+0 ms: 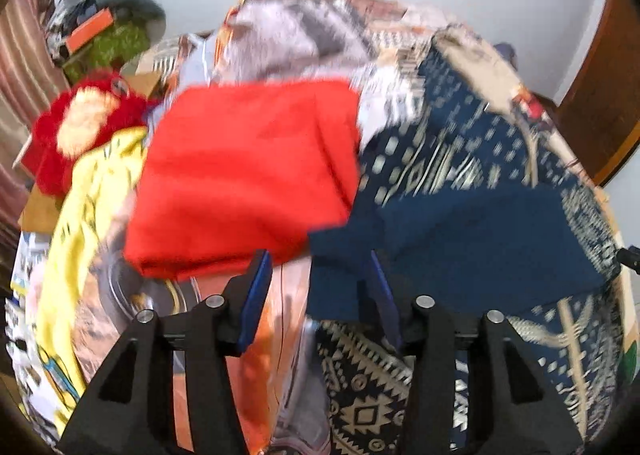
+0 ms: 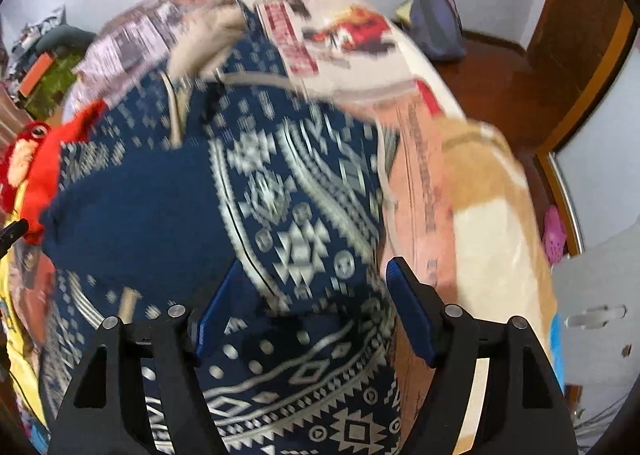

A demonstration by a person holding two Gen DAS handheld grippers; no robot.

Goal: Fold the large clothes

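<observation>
left wrist view had the left gripper (image 1: 318, 287) with jaws apart and nothing between them, a folded red garment (image 1: 248, 171) just ahead to its left, so that one looked done. the navy patterned garment (image 2: 256, 191) lay partly doubled over, probably still needing folds. right wrist view alone showed the right gripper (image 2: 314, 309), spread and empty, right over its print.

A navy garment (image 2: 280, 191) with cream geometric motifs lies beside a plain red cloth (image 1: 248, 175) and yellow fabric (image 1: 92, 191).
</observation>
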